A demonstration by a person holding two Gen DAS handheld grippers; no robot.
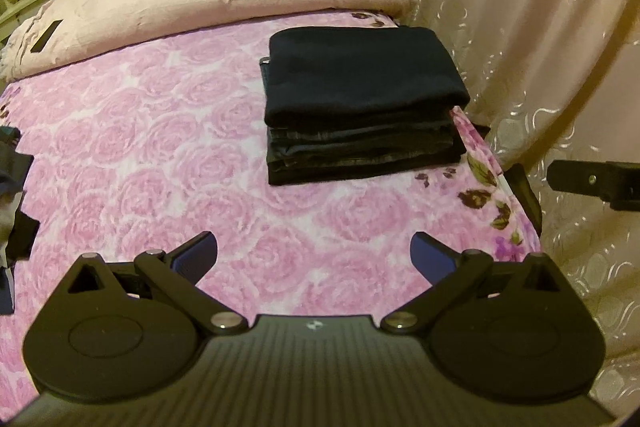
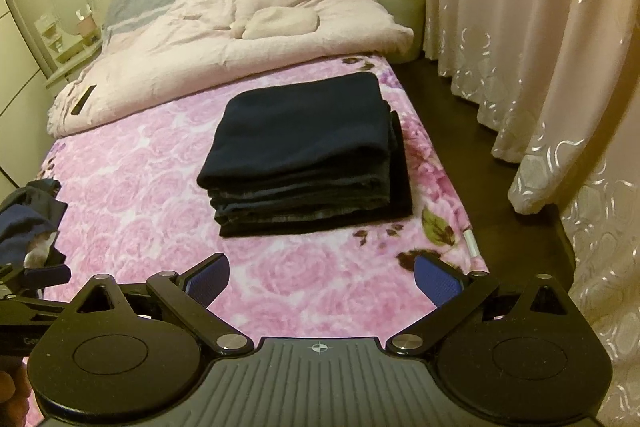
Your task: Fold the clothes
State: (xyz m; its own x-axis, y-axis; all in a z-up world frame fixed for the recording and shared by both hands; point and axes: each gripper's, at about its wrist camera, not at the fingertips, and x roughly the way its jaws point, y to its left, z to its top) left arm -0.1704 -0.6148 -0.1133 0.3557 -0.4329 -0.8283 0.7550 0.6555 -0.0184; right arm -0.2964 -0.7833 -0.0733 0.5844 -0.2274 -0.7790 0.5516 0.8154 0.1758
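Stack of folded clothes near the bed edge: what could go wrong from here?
1. The stack sits close to the curtain-side edge of the bed; a nudge that way could tip it onto the floor.
2. Its lower layers jut out unevenly, so adding another piece may make it slide.
3. Both tongs, left and right, are open and empty; a low approach could snag the blanket.
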